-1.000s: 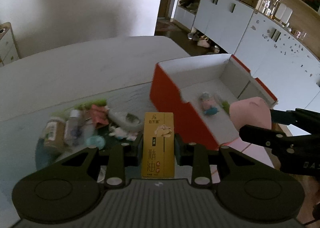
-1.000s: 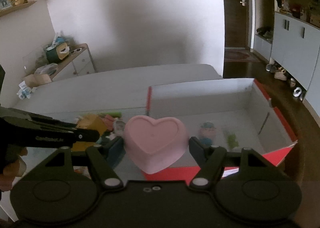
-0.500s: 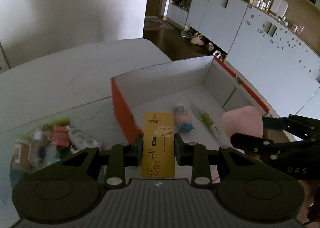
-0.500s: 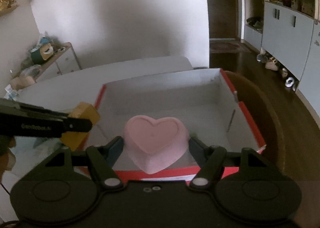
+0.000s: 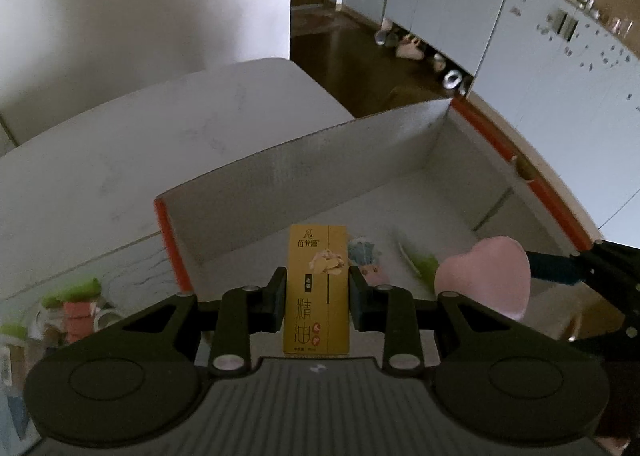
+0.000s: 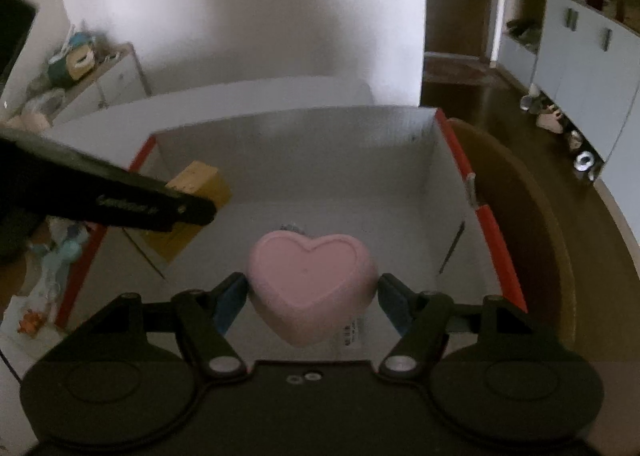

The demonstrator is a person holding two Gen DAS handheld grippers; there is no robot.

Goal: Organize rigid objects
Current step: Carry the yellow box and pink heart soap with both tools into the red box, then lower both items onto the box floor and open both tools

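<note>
My left gripper (image 5: 318, 296) is shut on a yellow carton (image 5: 318, 292) with Chinese print, held upright over the open red-and-white box (image 5: 320, 160). The carton also shows in the right wrist view (image 6: 196, 196), above the box's left side. My right gripper (image 6: 312, 296) is shut on a pink heart-shaped box (image 6: 312, 280), held over the red-and-white box (image 6: 296, 140). The heart also shows in the left wrist view (image 5: 486, 276). A small pastel toy (image 5: 366, 260) and a green-tipped stick (image 5: 416, 262) lie on the box floor.
A heap of small items (image 5: 72, 304) lies on the white table (image 5: 140, 148) left of the box. Past the table's right edge is dark floor with shoes (image 5: 408, 48) and blue-grey cabinets (image 5: 540, 56). A sideboard (image 6: 96, 76) stands at the far left.
Both grippers have moved right and forward, from beside the heap to above the open box, each still holding its object. The box now fills both views.
</note>
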